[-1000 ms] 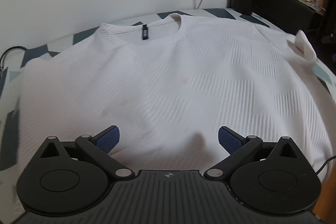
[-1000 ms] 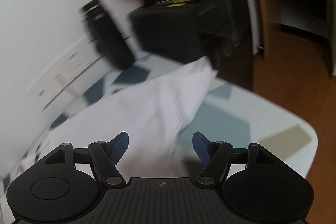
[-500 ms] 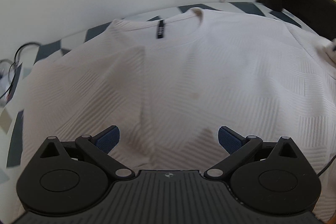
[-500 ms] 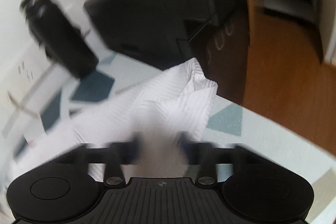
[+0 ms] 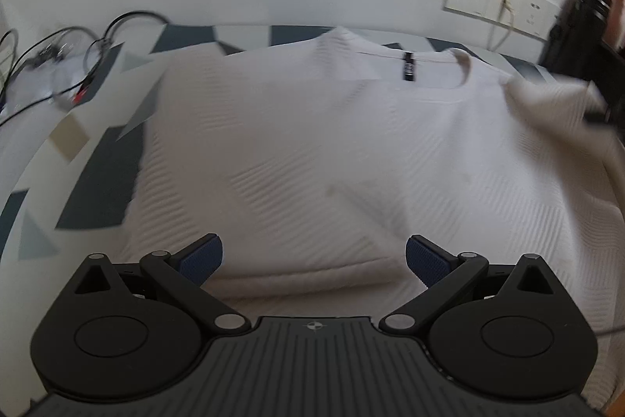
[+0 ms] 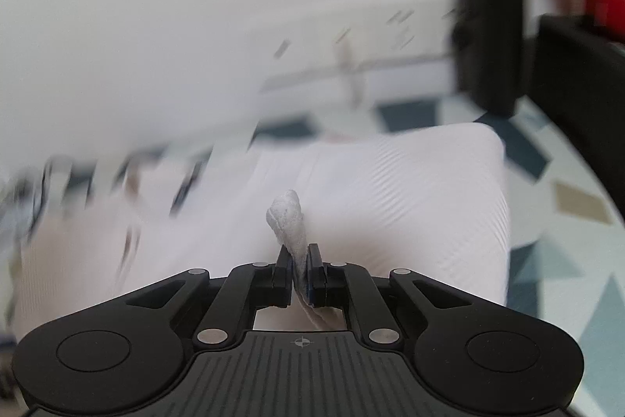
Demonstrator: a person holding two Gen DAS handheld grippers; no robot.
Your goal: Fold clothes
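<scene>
White ribbed-knit T-shirt (image 5: 332,151) lies spread flat, front down, on a bench covered by a grey, white and dark geometric-patterned cloth (image 5: 93,182); its collar with the small black neck label (image 5: 408,66) points toward the white wall. Right gripper (image 6: 299,270): jaws closed tight on a pinched wad of the shirt's fabric, which pokes up between the pads and stands above them; this looks like the sleeve end on the side of the shirt away from the tangle of black cables (image 5: 58,65). In the left wrist view that sleeve (image 5: 547,104) shows lifted and blurred beside the collar. Left gripper (image 5: 313,260): jaws wide apart, nothing between them, hovering just over the shirt's hem. Step in hand, as judged: carry the pinched sleeve across toward the neck label to fold it inward. To do it well, keep the grip low so the body panel does not drag, lay the sleeve flat with its edge parallel to the side seam, and release only once it rests. The left gripper could pin the hem to stop the shirt sliding. Risk: the thin pinch may slip.
</scene>
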